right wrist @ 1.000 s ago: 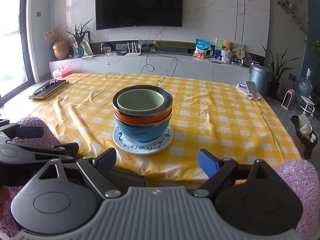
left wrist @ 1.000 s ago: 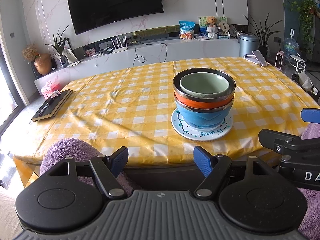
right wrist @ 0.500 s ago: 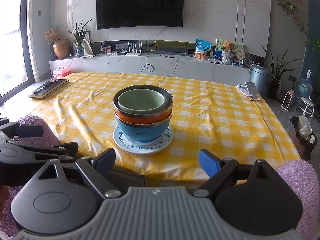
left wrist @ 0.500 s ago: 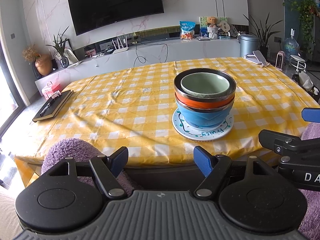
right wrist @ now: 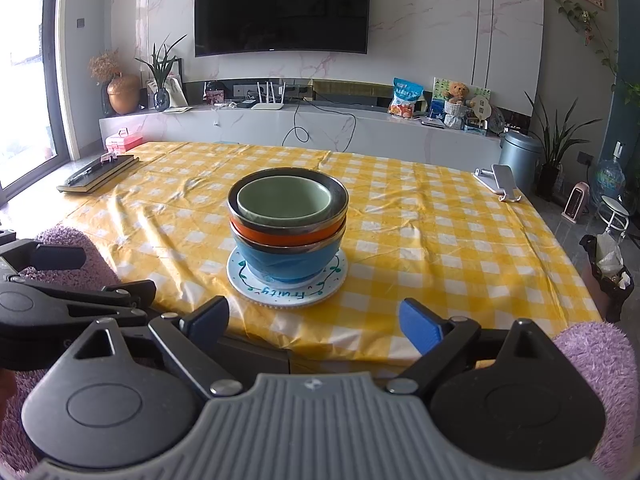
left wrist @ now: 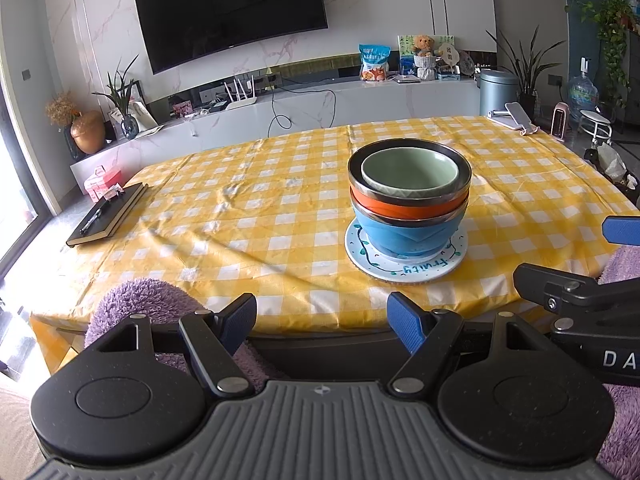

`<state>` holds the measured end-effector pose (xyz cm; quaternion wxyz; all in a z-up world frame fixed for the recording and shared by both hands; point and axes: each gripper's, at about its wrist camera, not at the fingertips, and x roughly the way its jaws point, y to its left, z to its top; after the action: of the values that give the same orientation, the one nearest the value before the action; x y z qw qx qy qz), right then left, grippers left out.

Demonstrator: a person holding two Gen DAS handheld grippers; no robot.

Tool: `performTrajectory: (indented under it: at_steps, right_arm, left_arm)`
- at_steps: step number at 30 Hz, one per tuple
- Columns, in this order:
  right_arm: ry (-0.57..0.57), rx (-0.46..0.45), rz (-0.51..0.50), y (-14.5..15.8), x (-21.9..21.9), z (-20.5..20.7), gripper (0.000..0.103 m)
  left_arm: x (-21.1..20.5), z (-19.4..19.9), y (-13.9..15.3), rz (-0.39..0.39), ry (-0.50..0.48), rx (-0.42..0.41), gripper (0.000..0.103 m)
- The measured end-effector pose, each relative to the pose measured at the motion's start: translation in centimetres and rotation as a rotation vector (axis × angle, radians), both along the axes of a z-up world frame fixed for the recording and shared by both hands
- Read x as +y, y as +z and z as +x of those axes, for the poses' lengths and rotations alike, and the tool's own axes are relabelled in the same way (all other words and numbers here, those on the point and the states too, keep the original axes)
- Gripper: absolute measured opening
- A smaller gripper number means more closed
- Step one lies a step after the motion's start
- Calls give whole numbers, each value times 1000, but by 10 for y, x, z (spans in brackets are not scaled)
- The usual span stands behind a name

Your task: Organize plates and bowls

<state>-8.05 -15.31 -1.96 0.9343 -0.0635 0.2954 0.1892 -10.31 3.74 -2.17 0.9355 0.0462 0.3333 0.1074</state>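
A stack stands on the yellow checked table: a pale green bowl (left wrist: 410, 172) nested in an orange steel-rimmed bowl (left wrist: 408, 210), in a blue bowl (left wrist: 404, 236), on a white plate (left wrist: 408, 266) lettered "fruity". The same stack shows in the right wrist view: green bowl (right wrist: 285, 200), orange bowl (right wrist: 286, 234), blue bowl (right wrist: 286, 262), plate (right wrist: 286, 292). My left gripper (left wrist: 322, 322) is open and empty, short of the table's near edge. My right gripper (right wrist: 314, 320) is open and empty, also short of the near edge.
A black notebook with a pen (left wrist: 108, 214) lies at the table's far left edge. A phone stand (right wrist: 500, 180) sits at the far right corner. Purple fuzzy chair cushions (left wrist: 140, 300) sit below the near edge. The other gripper (right wrist: 60, 304) shows at left.
Both views have drifted very slightly; the stack and both open grippers stand as before.
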Motion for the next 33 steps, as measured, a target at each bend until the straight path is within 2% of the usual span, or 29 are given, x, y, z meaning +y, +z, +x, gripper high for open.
performTrajectory:
  at_steps: [33]
  right_arm:
    - [1, 3, -7, -2, -1, 0, 92]
  left_arm:
    - [0, -1, 1, 3, 1, -3, 87]
